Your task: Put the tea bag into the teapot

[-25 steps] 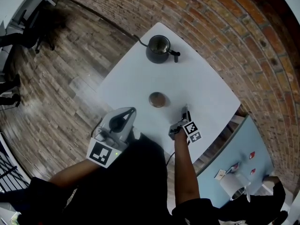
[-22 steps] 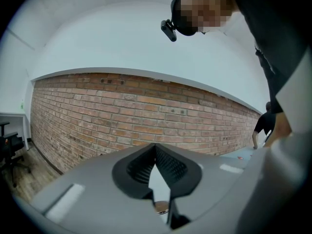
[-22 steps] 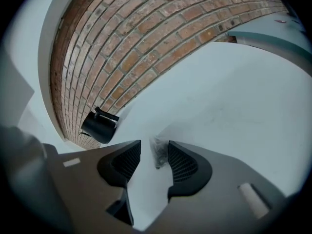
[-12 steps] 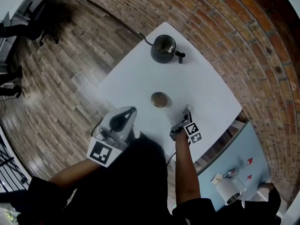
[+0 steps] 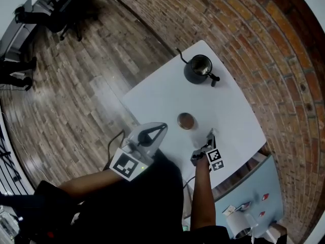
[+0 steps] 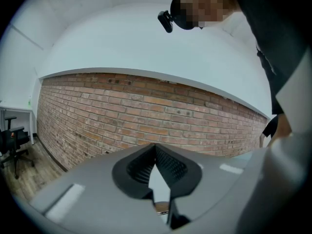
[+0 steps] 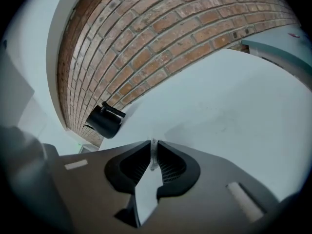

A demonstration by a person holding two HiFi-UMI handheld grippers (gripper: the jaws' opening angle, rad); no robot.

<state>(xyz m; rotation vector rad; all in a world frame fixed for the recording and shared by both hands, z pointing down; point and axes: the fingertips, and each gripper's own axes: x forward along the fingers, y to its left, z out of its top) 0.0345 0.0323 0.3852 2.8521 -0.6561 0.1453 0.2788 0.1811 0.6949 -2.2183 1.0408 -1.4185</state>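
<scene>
The dark teapot [image 5: 199, 69] stands open-topped at the far corner of the white table [image 5: 152, 93]; it also shows in the right gripper view, teapot [image 7: 103, 122] by the brick wall. My right gripper [image 5: 212, 132] is low over the table's near right part. Its jaws have just been closing, and a thin white sliver, the tea bag [image 7: 153, 156], is pinched between the right gripper's [image 7: 153, 152] tips. My left gripper [image 5: 163, 126] is held at the table's near edge, and in its own view the left gripper's [image 6: 155, 148] tips meet with nothing between them.
A small brown round lid [image 5: 186, 121] lies mid-table between the grippers and the teapot. A brick wall runs along the table's far side. A pale blue counter [image 5: 254, 197] with small items stands at the lower right. Wooden floor and office chairs lie to the left.
The head view has swung, so the table and both grippers sit further right in the picture. Relative to the table neither gripper has visibly shifted.
</scene>
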